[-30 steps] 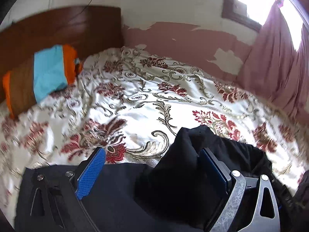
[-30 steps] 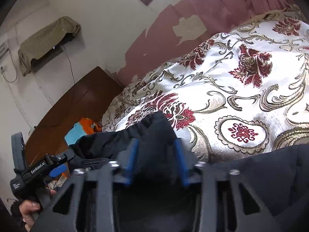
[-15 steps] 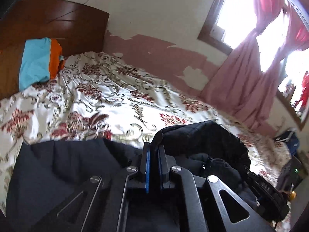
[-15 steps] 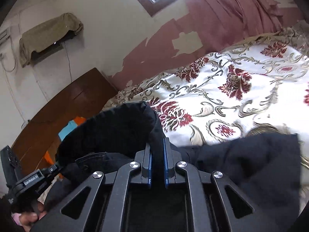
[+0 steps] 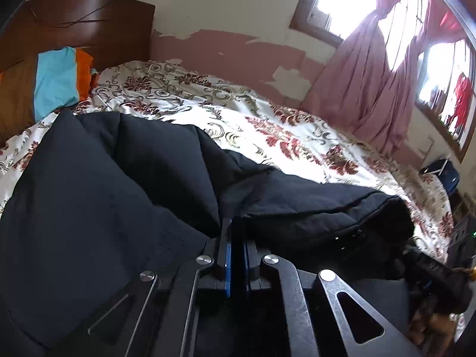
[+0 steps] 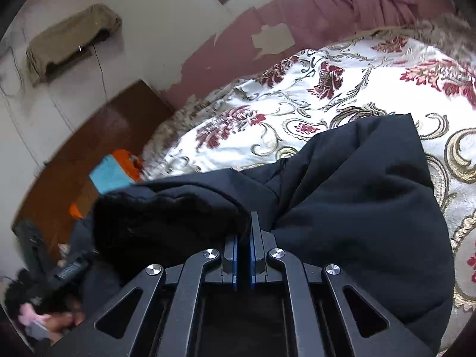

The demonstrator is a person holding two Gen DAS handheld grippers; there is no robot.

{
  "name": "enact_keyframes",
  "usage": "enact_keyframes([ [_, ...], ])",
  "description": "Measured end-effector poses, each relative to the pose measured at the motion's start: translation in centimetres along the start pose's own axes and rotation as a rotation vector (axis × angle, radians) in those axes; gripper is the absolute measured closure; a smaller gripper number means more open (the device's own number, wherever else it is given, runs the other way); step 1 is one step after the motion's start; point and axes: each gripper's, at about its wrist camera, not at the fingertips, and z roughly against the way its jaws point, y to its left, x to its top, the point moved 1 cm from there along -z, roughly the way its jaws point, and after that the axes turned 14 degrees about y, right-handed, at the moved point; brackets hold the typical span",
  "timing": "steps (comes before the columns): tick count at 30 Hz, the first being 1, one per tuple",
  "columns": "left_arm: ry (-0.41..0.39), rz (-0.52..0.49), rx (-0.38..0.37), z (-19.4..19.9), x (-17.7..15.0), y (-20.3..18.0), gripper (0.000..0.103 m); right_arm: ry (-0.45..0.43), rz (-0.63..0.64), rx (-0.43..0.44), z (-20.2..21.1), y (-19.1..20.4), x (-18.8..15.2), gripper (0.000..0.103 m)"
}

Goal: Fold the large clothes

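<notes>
A large black padded garment (image 5: 119, 193) lies on the floral bedspread (image 5: 267, 125). My left gripper (image 5: 235, 223) is shut on a fold of its fabric, which bunches up just ahead of the blue pads. In the right wrist view the same garment (image 6: 357, 208) spreads rightward over the bed, and my right gripper (image 6: 250, 217) is shut on another fold of it. The cloth hangs stretched between the two grips. Dark fabric hides both pairs of fingertips.
A wooden headboard (image 5: 89, 23) with a blue, orange and brown pillow (image 5: 56, 80) closes the bed's far end. Pink curtains (image 5: 372, 89) hang by the windows. A hand (image 6: 56, 324) holding the other gripper shows at the lower left of the right wrist view.
The left jaws went from wide open around the fabric to shut on it, and the right jaws closed fully. Both grippers then moved with the garment, which now looks drawn out wider.
</notes>
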Motion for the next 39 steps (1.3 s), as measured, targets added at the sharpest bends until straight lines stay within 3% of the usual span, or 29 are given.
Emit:
enact_keyframes([
  [7,-0.019,0.004,0.002,0.1,-0.5,0.5,0.097,-0.141,0.104,0.032,3.7,1.8,-0.2,0.095],
  [12,-0.028,0.009,-0.011,0.0,-0.7,0.7,0.097,-0.2,0.1,0.028,5.7,2.6,0.5,0.095],
  [14,-0.031,0.007,-0.016,0.0,-0.9,0.6,0.097,-0.263,0.106,0.007,7.3,2.9,0.9,0.095],
  [19,-0.056,0.004,-0.052,0.2,-1.5,0.9,0.097,-0.281,0.168,0.018,6.0,4.2,1.8,0.095],
  [22,-0.071,-0.004,-0.069,0.3,-1.8,0.9,0.097,-0.231,0.207,0.023,3.8,4.6,2.0,0.095],
  [25,-0.073,-0.004,-0.084,0.3,-1.8,1.2,0.097,-0.052,0.204,0.046,1.7,4.5,2.1,0.095],
  [28,-0.093,-0.01,-0.139,0.8,-1.8,1.5,0.096,0.091,0.238,-0.019,0.2,4.6,1.6,0.095],
  [32,-0.157,-0.024,-0.285,2.7,-2.3,2.1,0.094,0.144,0.259,-0.057,-0.7,4.4,1.0,0.095],
  [36,-0.269,-0.113,-0.302,6.0,-2.8,0.3,0.093,0.184,0.22,-0.014,-1.3,3.3,1.1,0.095],
  [39,-0.271,-0.186,-0.284,6.9,-1.5,-2.4,0.093,0.225,0.182,0.018,-2.1,2.2,1.0,0.096],
])
